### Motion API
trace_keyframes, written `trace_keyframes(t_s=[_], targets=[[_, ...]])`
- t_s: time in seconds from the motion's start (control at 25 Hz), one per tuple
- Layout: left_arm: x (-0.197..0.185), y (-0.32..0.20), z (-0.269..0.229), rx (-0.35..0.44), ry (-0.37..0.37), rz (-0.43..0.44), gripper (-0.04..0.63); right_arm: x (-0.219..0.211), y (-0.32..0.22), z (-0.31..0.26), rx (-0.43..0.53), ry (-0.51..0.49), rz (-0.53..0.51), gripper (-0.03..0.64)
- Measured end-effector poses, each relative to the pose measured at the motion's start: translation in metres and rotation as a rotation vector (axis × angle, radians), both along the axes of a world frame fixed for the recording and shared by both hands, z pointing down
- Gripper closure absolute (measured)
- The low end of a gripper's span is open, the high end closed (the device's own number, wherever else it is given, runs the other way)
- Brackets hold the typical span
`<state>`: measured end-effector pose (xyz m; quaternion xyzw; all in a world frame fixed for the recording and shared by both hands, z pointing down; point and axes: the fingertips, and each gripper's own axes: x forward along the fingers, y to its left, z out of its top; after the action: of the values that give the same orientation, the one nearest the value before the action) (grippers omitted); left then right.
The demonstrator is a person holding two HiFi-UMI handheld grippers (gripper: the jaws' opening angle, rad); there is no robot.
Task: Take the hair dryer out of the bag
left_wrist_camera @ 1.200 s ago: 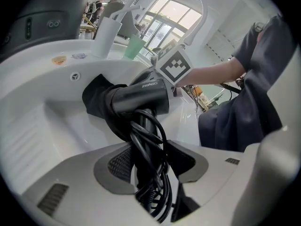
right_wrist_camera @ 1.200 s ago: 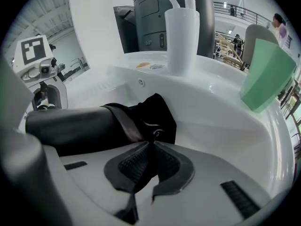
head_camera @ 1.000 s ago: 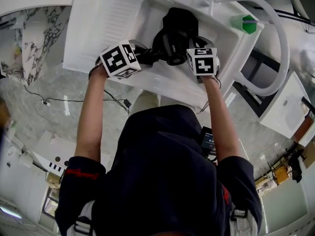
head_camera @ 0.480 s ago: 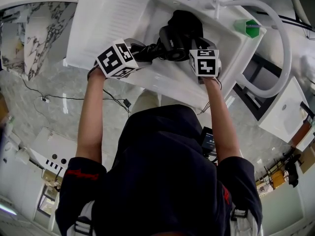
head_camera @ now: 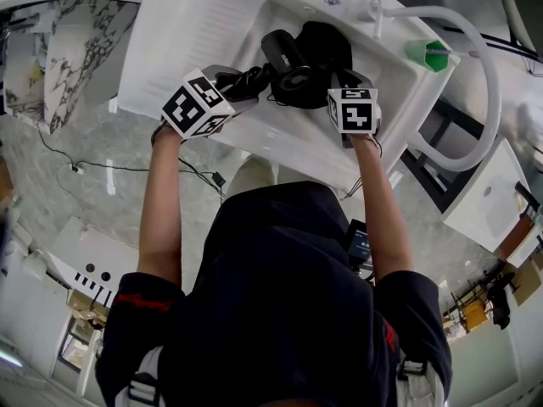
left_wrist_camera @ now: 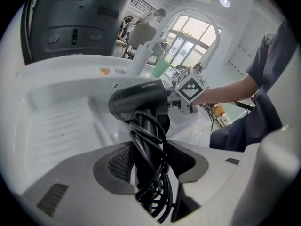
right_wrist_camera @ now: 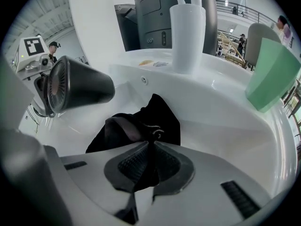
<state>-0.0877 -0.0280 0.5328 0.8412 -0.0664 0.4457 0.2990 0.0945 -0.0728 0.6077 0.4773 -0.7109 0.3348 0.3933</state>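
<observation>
Clamping the cord-wrapped handle of the hair dryer (left_wrist_camera: 138, 102), the left gripper (left_wrist_camera: 151, 168) is holding it over the white sink (head_camera: 212, 24), apparently clear of the black bag (right_wrist_camera: 141, 121), while the right gripper (right_wrist_camera: 151, 166) is pinching a fold of that bag, jaws nearly together.

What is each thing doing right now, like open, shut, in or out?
hair dryer: out of the bag, held up by its handle
bag: crumpled in the sink
left gripper: shut on the hair dryer
right gripper: shut on the bag
green cup: upright
</observation>
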Motion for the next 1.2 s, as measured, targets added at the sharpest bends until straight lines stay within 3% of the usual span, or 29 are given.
trace_keyframes(t_s=[0.72,1.2], targets=[[-0.061,-0.064,0.003,0.198,-0.157,-0.401,0.377,-0.006,0.003,0.010,-0.034,0.013,-0.040,0.566],[-0.099,-0.083,0.010,0.236,-0.280,-0.555,0.377,-0.011,0.003,0.010,-0.034,0.021,-0.053,0.566]])
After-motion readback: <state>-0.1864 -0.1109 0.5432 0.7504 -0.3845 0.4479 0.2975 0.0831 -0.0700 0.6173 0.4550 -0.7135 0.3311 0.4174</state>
